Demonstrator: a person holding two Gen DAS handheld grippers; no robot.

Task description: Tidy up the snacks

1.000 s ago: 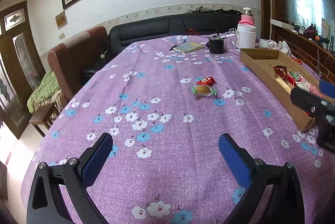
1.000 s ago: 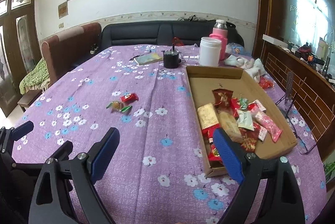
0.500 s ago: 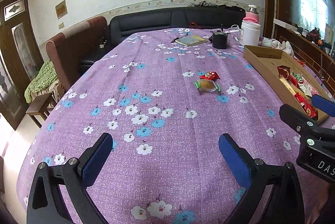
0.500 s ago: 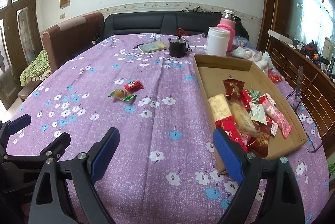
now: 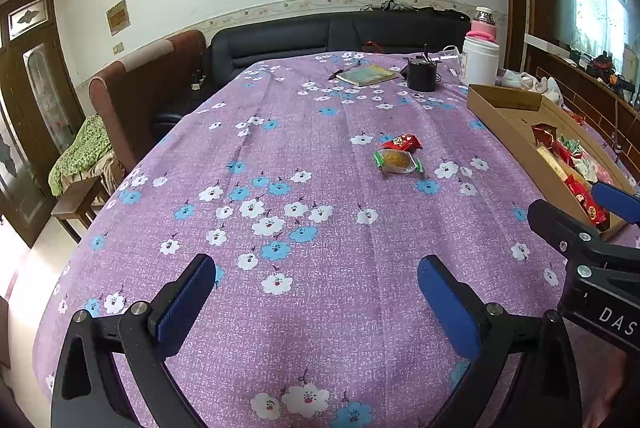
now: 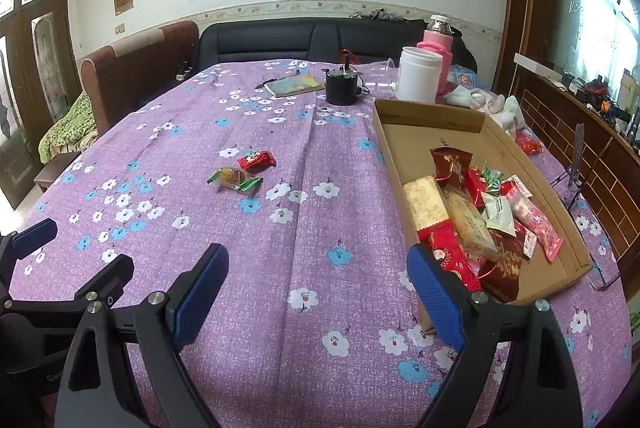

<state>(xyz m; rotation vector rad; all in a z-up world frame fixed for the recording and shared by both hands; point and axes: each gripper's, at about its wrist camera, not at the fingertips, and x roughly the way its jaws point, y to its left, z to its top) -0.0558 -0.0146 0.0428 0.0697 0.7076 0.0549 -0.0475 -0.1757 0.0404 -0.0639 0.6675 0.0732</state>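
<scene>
Two loose snacks lie mid-table on the purple flowered cloth: a red wrapped snack (image 5: 402,142) (image 6: 256,160) and, just nearer, a clear-wrapped yellow candy with green ends (image 5: 397,162) (image 6: 234,178). A cardboard tray (image 6: 430,115) (image 5: 505,101) on the right holds several wrapped snacks. My left gripper (image 5: 316,286) is open over bare cloth, well short of the loose snacks. My right gripper (image 6: 316,276) is open too, hovering near the tray's front left corner, with nothing between its fingers. Each gripper shows at the edge of the other's view.
At the table's far end stand a black cup (image 6: 341,87), a notebook (image 6: 295,84), a white jar (image 6: 418,74) and a pink bottle (image 6: 437,48). White cloths (image 6: 486,104) lie behind the tray. A black sofa and a brown armchair (image 5: 140,76) border the table.
Both views have shifted slightly, so the snacks and tray sit a little differently in frame. Both grippers remain open and empty; no object has moved.
</scene>
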